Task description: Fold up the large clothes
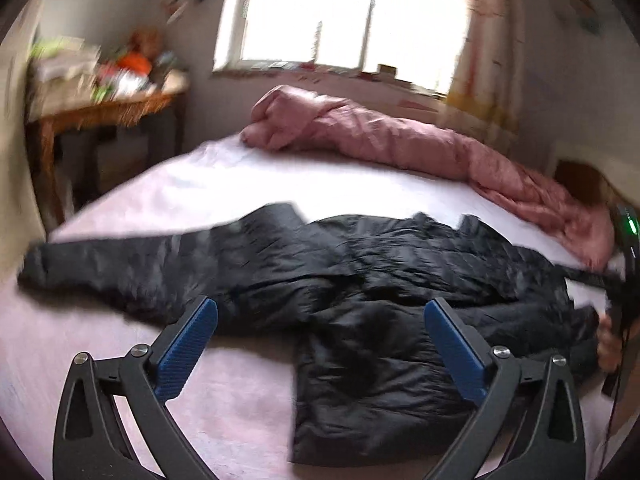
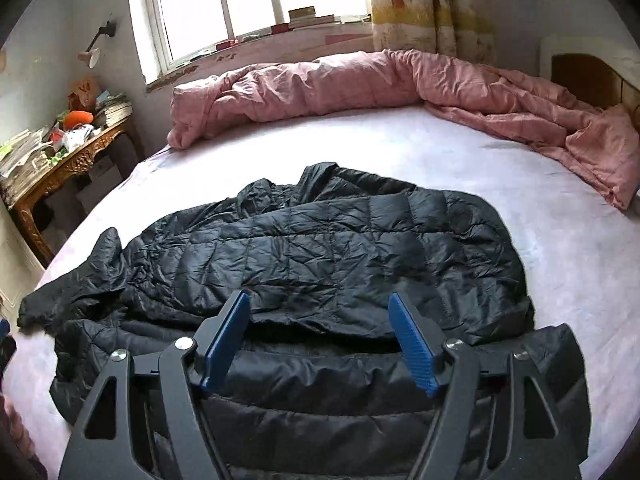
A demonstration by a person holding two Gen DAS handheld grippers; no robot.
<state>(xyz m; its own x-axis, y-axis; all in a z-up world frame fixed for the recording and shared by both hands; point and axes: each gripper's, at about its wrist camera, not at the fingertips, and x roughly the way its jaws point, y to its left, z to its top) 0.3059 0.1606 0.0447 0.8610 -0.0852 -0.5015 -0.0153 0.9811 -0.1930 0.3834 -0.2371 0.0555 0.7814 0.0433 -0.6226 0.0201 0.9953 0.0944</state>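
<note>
A black quilted puffer jacket [image 1: 360, 280] lies spread on the pale pink bed sheet [image 1: 240, 192], one sleeve stretched out to the left. My left gripper [image 1: 320, 312] is open and empty, just above the jacket's near side. In the right wrist view the jacket [image 2: 320, 248] lies with one side folded over its body. My right gripper [image 2: 320, 316] is open and empty, hovering over the jacket's near edge. The right gripper's body and the hand holding it show at the far right of the left wrist view [image 1: 616, 312].
A rumpled pink duvet [image 2: 360, 84] runs along the far and right sides of the bed. A carved wooden side table [image 2: 72, 160] piled with clutter stands at the left. A window [image 2: 248, 4] and a curtain [image 2: 432, 4] are behind the bed.
</note>
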